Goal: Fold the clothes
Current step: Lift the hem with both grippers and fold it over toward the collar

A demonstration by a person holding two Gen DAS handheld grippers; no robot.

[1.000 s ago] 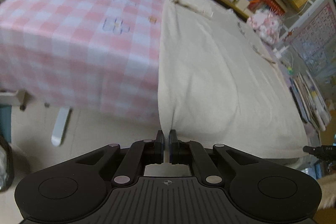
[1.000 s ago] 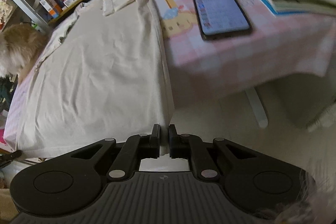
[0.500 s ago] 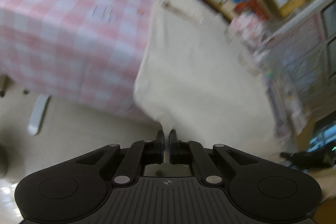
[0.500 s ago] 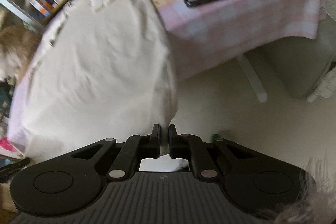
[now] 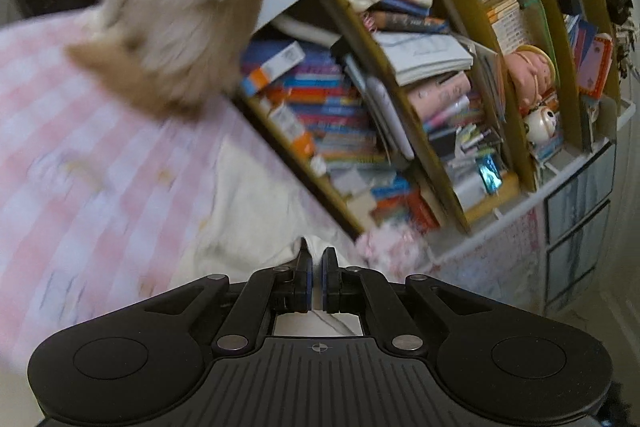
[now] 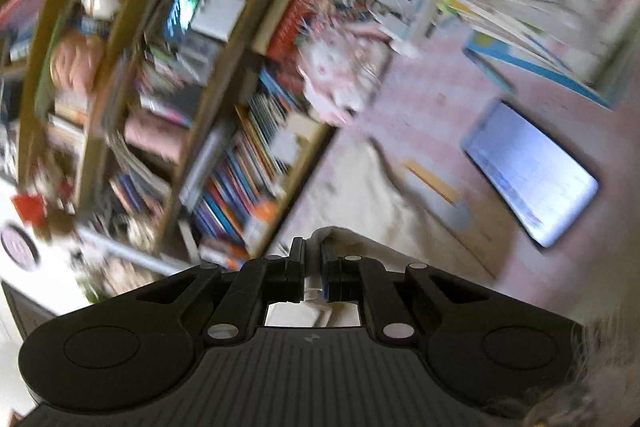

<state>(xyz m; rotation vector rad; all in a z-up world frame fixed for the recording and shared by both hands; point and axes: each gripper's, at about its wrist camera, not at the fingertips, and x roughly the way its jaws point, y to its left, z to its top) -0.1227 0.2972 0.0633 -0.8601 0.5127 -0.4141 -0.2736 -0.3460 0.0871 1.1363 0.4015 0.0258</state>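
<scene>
Both hand-held grippers, left (image 5: 316, 277) and right (image 6: 313, 273), have swung the cream garment (image 6: 372, 195) from the near edge toward the far bookshelf (image 5: 400, 115); each pinches a corner; slipping cloth could skew the fold over the worktop (image 5: 80, 155).

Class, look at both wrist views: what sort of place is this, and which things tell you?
Probably a lived-in home room: a crowded bookshelf of books and toys, a pink checked tablecloth, and a fluffy pet on it.

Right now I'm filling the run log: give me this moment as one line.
phase: mid-fold | left gripper: shut on cream garment | right gripper: shut on cream garment | surface: pink checked tablecloth | nearby: tablet
</scene>
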